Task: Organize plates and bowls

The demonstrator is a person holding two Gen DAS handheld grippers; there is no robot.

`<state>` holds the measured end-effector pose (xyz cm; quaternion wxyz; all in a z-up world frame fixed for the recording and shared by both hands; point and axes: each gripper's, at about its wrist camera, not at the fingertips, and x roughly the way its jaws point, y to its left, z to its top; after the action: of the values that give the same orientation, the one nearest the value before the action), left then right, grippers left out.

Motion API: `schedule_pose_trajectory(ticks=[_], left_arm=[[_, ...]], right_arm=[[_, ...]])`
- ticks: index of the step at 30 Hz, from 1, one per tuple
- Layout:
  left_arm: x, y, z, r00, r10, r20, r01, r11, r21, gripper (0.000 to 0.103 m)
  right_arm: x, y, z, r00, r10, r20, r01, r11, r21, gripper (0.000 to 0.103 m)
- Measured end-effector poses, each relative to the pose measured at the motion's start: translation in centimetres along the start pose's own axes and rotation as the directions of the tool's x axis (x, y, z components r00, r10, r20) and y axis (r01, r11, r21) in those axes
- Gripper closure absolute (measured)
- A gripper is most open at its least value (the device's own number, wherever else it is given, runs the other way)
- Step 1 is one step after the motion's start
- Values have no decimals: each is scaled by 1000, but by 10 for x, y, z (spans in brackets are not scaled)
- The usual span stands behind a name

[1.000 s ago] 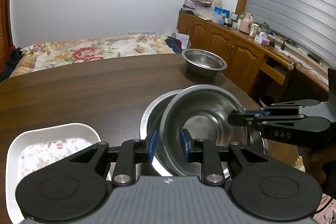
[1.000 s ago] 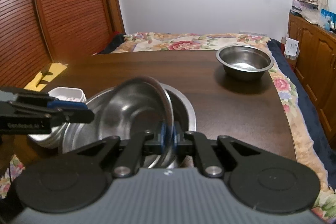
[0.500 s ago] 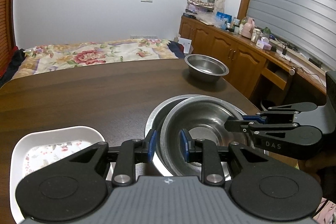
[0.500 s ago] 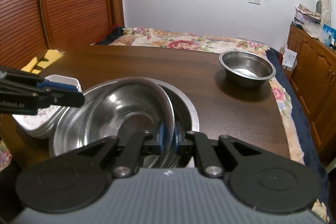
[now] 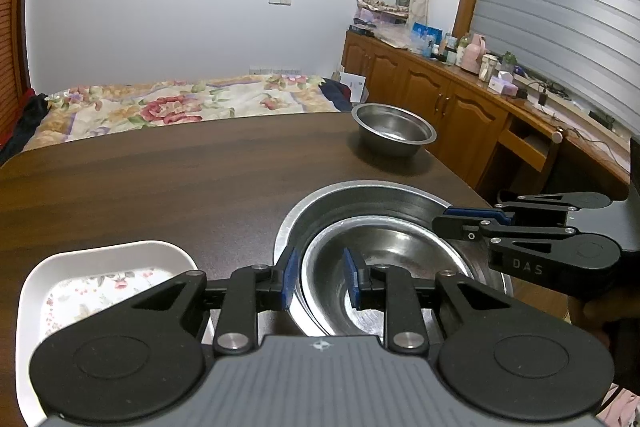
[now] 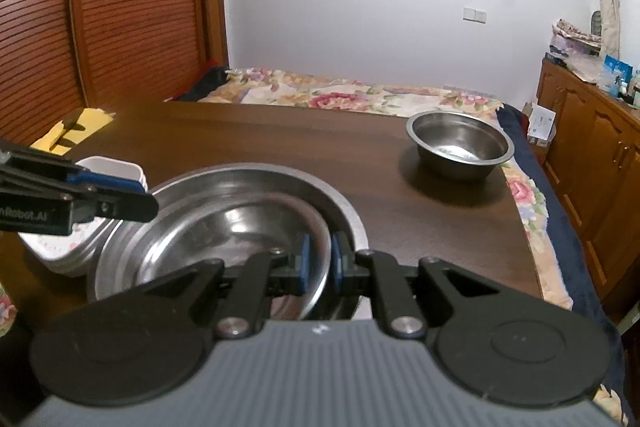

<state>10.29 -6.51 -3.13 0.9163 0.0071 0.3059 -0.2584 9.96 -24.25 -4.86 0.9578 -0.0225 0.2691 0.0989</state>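
Dark wooden counter (image 5: 168,183): inner steel bowl (image 5: 392,259) nested in larger basin (image 5: 360,193); left tongs (image 5: 320,281) and right tongs (image 6: 319,259), both narrowly parted, straddle opposite rims.

Bowls (image 5: 394,137): plain silver steel. Dish (image 5: 100,267): white, pink floral centre. Table (image 5: 160,179): dark brown woodgrain. Gripper pads (image 6: 305,259): blue, on black arms. Bedspread (image 5: 160,105): cream, floral.

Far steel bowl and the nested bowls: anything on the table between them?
Nothing. In both wrist views only bare dark table separates the far steel bowl from the nested bowls.
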Motion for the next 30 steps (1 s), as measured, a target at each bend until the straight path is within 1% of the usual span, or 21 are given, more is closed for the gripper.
schedule_pose_trajectory(ticks=[9, 12, 14, 16, 17, 19, 20, 21, 22, 23, 25, 26, 29, 30], left_arm=[[-3, -2, 4, 1000, 20, 22, -20, 1000, 14, 75], [-4, -3, 7, 999, 19, 28, -19, 1000, 17, 72], [-4, -3, 7, 999, 17, 32, -18, 1000, 21, 67], [-3, -5, 10, 999, 18, 40, -19, 999, 27, 53], [-4, -5, 11, 999, 20, 45, -21, 999, 30, 49], [-5, -6, 13, 998, 21, 60, -23, 999, 36, 35], [-6, -7, 14, 997, 23, 69, -26, 999, 36, 32], [-6, -8, 16, 997, 26, 77, -29, 999, 37, 25], [-7, -9, 17, 996, 27, 84, -30, 999, 38, 18], [-7, -10, 19, 996, 27, 88, -30, 999, 38, 15], [-7, -11, 21, 995, 27, 94, -31, 999, 41, 9], [-6, -11, 22, 995, 26, 95, -30, 999, 42, 9], [-4, -12, 25, 995, 27, 97, -32, 998, 46, 4], [-5, -13, 25, 994, 28, 101, -33, 998, 49, 3]], right_arm=[[-12, -2, 0, 999, 3, 50, -4, 1000, 20, 89], [-17, -4, 1, 998, -2, 68, 1, 1000, 28, 89], [-21, -7, 3, 997, -8, 80, 5, 999, 34, 89], [-24, -9, 4, 996, -12, 93, 8, 999, 44, 89], [-26, -10, 5, 995, -14, 98, 9, 999, 48, 89], [-28, -13, 6, 994, -21, 108, 15, 998, 56, 89], [-29, -14, 7, 993, -25, 112, 18, 998, 60, 89], [-30, -16, 7, 993, -29, 116, 22, 998, 64, 89], [-32, -17, 7, 992, -33, 122, 25, 997, 69, 87], [-33, -19, 7, 991, -37, 127, 28, 997, 74, 85], [-35, -21, 7, 989, -50, 137, 39, 996, 84, 59], [-36, -23, 6, 988, -59, 144, 46, 995, 88, 55], [-36, -27, 6, 984, -88, 154, 73, 993, 97, 53], [-36, -29, 6, 983, -96, 156, 81, 991, 102, 47]])
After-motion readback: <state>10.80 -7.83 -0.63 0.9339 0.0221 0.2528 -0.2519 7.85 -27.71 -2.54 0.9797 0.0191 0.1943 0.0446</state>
